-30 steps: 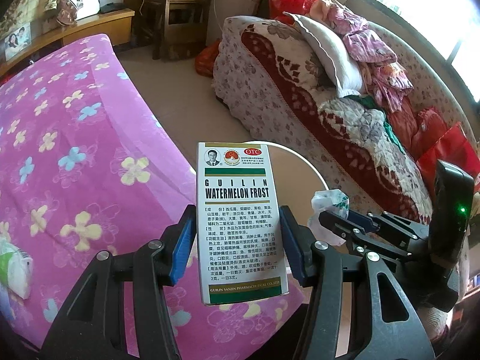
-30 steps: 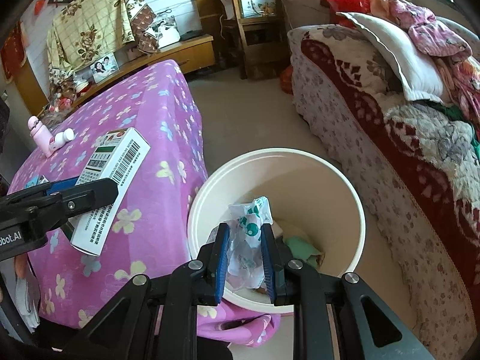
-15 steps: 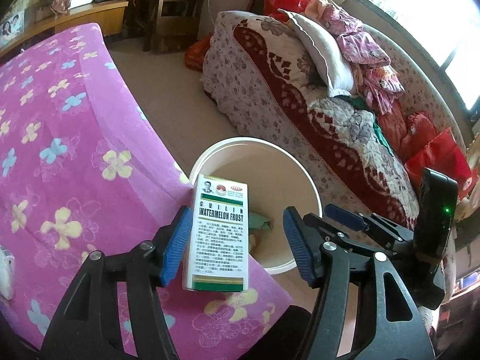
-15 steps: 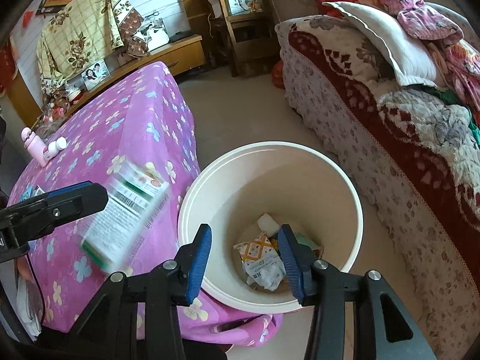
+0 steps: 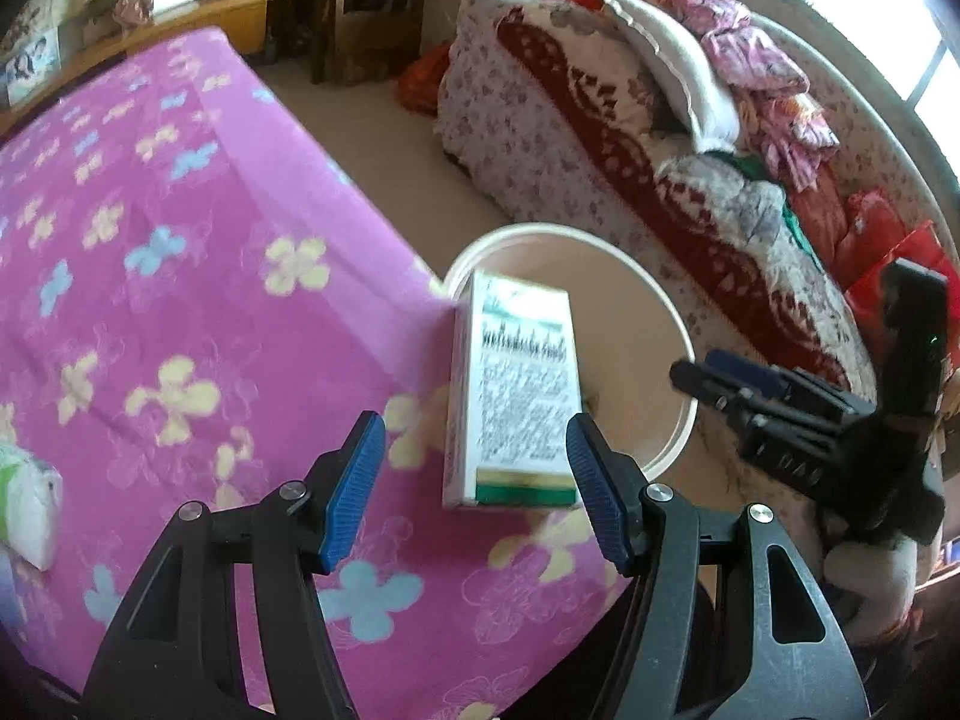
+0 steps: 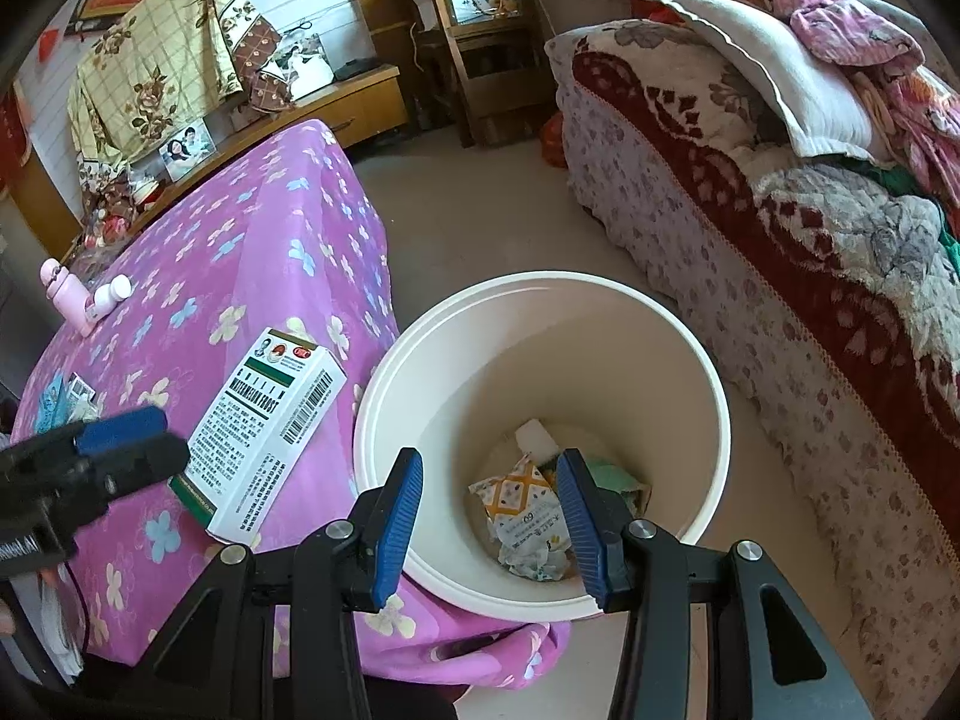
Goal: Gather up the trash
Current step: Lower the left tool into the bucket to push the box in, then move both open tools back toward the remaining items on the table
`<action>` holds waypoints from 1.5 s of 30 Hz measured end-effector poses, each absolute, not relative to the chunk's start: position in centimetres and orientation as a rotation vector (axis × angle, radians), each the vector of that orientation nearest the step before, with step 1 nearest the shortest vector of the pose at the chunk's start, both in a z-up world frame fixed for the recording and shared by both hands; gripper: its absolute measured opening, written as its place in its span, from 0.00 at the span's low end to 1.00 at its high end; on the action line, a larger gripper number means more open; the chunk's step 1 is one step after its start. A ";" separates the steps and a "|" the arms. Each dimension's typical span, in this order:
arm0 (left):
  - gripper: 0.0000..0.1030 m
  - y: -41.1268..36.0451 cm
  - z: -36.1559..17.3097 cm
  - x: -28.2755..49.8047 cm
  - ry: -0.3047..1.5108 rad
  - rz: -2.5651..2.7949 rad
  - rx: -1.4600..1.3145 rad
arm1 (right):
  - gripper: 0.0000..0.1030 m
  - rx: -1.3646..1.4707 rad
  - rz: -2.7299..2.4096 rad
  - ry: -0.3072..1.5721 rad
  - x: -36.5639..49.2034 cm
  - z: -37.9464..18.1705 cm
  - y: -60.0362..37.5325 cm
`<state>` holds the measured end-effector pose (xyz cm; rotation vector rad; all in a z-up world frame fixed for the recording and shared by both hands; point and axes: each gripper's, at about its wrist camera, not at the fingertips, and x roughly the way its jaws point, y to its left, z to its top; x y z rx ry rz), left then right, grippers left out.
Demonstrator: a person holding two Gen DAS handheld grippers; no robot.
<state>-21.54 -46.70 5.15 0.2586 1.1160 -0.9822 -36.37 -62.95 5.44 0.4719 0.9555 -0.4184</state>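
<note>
A white and green medicine box (image 5: pixel 513 402) is loose in the air beyond my open left gripper (image 5: pixel 471 483), blurred, over the table edge beside the cream trash bucket (image 5: pixel 672 324). In the right wrist view the box (image 6: pixel 264 426) is tilted above the pink cloth, left of the bucket (image 6: pixel 600 300). My right gripper (image 6: pixel 489 516) is open and empty over the bucket's near rim. Crumpled wrappers (image 6: pixel 528 522) lie at the bucket's bottom.
A pink flowered tablecloth (image 5: pixel 150 252) covers the table at left. A white packet (image 5: pixel 27 498) lies at its left edge. A pink bottle (image 6: pixel 66 297) and small items stand at the table's far end. A sofa with bedding (image 6: pixel 780 180) runs along the right.
My left gripper opened and let go of the medicine box, which now drops away from the fingers. My right gripper opened and its crumpled wrapper fell into the bucket.
</note>
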 end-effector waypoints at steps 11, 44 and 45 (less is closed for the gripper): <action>0.59 -50.2 4.3 -23.4 1.196 -1.144 0.158 | 0.43 0.485 -0.463 0.949 -37.1 5.7 -64.4; 0.59 -37.3 7.7 -18.8 0.990 -0.777 0.219 | 0.53 0.423 -0.296 0.932 -31.0 8.6 -56.3; 0.59 -36.2 7.8 -18.3 0.989 -0.756 0.214 | 0.53 0.414 -0.279 0.932 -30.5 8.8 -55.7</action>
